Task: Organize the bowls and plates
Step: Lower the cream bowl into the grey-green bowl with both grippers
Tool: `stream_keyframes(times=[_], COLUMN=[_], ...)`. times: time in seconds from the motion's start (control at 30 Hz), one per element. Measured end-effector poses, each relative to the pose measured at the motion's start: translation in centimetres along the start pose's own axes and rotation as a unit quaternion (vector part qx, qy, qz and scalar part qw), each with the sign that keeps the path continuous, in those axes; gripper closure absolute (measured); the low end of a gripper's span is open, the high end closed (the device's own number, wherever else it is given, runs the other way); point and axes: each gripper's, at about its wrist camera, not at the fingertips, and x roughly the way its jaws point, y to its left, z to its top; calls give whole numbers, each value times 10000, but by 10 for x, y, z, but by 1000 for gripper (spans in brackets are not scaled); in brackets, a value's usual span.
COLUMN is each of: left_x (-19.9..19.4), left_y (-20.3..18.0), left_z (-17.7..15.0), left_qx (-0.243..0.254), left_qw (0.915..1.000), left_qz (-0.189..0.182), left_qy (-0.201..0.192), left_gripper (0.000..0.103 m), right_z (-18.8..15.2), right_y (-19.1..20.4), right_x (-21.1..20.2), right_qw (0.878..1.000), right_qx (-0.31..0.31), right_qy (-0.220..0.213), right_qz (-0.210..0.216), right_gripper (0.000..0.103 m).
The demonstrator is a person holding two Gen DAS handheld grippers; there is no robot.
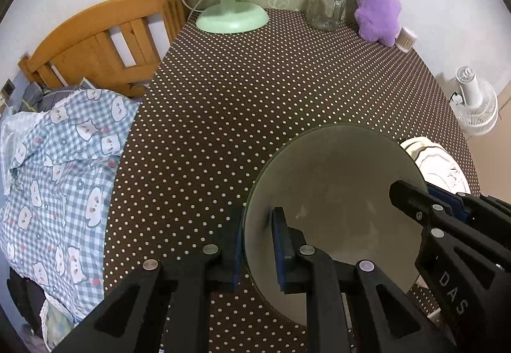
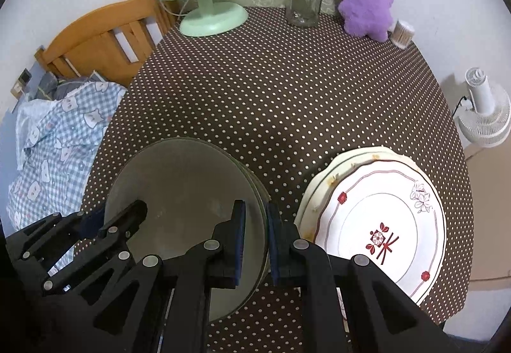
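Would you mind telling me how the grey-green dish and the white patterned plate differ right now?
The grey-green dish is plain and dark; the white plate carries red flowers and lines. The dish's rim sits between the fingers of both the left tool and the right tool; the plate is untouched. The dish has a smooth round rim, the plate a scalloped one. Both top stacks on the dotted tablecloth.

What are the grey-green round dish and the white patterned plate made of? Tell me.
Grey-green round dish: looks like glazed ceramic or stoneware, with a soft sheen and thin stacked rims; melamine is possible. White patterned plate: likely glossy porcelain, with a scalloped rim and red printed motifs.
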Motion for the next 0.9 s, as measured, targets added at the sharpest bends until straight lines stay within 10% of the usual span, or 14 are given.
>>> stream_keyframes(times=[0.33,0.9], left_x=[5,-19], left_y=[-4,-7], left_z=[0,0], left_qx=[-19,179], left_qw=[10000,9990], left_qz=[-43,-70], left_qy=[-13,-399], left_gripper=[87,33], right_z=[0,-2], right_y=[0,-9], right_x=[5,-10], right_qw=[9999,9999], right_qx=[-85,113], right_qy=[-12,-13], right_qz=[-96,-2], right_gripper=[87,86])
